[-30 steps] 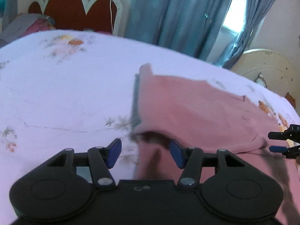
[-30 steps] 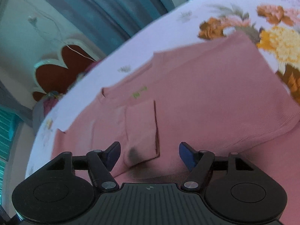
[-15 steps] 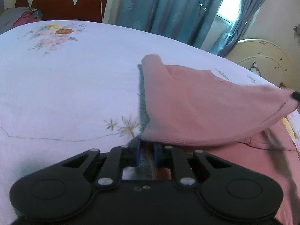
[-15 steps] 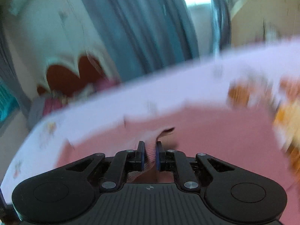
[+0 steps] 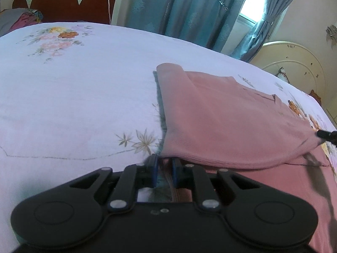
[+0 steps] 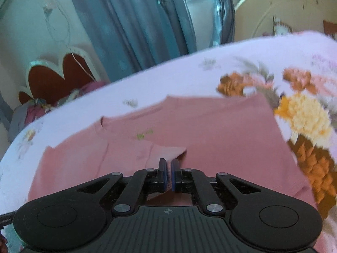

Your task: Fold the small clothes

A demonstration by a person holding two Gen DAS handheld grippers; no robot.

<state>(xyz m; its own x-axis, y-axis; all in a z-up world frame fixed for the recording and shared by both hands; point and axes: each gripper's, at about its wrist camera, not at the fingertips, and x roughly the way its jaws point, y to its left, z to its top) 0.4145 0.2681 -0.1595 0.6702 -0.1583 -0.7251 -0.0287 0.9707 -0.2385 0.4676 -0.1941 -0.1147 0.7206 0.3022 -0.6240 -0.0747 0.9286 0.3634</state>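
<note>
A pink knit garment (image 5: 231, 122) lies on the floral bedsheet (image 5: 73, 97). My left gripper (image 5: 164, 169) is shut on the near left corner of its folded hem, and ribbed cloth shows between the blue pads. The hem stretches taut to the right, where the tip of my right gripper (image 5: 326, 134) holds its other end. In the right wrist view my right gripper (image 6: 168, 169) is shut on a raised flap of the same pink garment (image 6: 221, 130), lifted a little off the layer below. A small green label (image 6: 140, 136) shows on it.
A red and white scalloped headboard (image 5: 63, 0) and a heap of clothes (image 5: 19, 19) stand at the far left. Blue curtains (image 5: 189, 10) hang behind the bed. A cream rounded bed end (image 5: 294, 69) is at the right. Bare sheet spreads left of the garment.
Both grippers went from open to shut on the garment's near edge. The edge now hangs taut between them, and the right gripper has risen and rolled level.
</note>
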